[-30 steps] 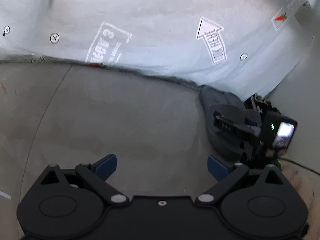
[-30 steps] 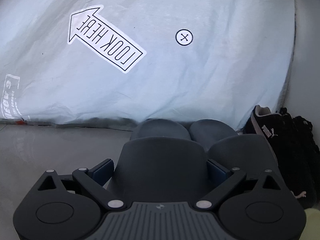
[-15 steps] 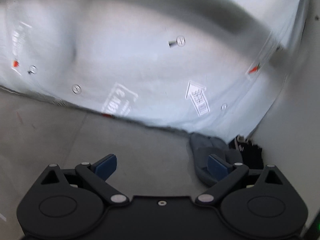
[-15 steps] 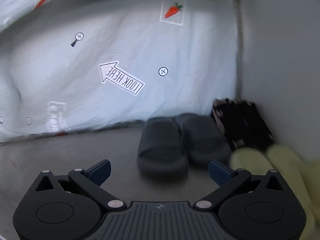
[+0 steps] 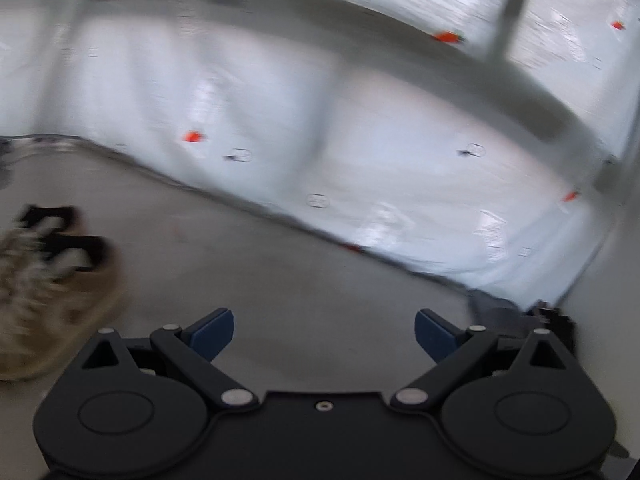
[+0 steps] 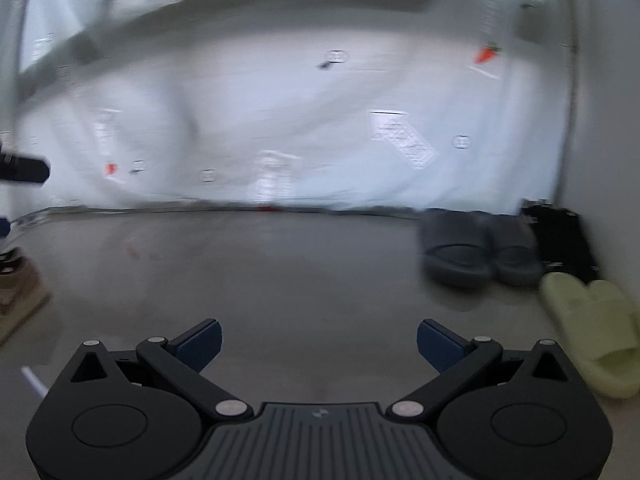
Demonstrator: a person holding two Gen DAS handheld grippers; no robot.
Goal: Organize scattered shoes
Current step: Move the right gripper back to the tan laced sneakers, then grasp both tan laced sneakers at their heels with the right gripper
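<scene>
Both frames motion-blurred.

Right gripper (image 6: pixel 319 344): jaws spread wide, nothing between the blue pads (image 6: pixel 436 346), only bare floor (image 6: pixel 280 272) ahead of it.

Left gripper (image 5: pixel 323 334): jaws likewise wide apart, empty, over bare floor.

Shoes, right wrist view: pair of grey slides (image 6: pixel 476 254) side by side at the back edge of the floor, up against the white sheet (image 6: pixel 280 120) hung there. Black shoes (image 6: pixel 560 236) just beside them in the back right corner, against the side wall (image 6: pixel 600 120). Pale green slides (image 6: pixel 596 332) in front of the black ones, along the right edge, near the grey pair; can't tell if touching. Something tan (image 6: pixel 16 292) at the left edge of the floor, too cut off to identify.

Left wrist view: tan shoe with dark straps (image 5: pixel 52 280) on the floor at the left edge, well apart from the corner group, heavily blurred. Grey slides (image 5: pixel 496 312) and black shoes (image 5: pixel 556 320) show partly behind the right finger, in the far right corner.

Sheet carries small orange carrot prints (image 6: pixel 486 53) and an arrow label (image 6: pixel 404 140), text unreadable.
</scene>
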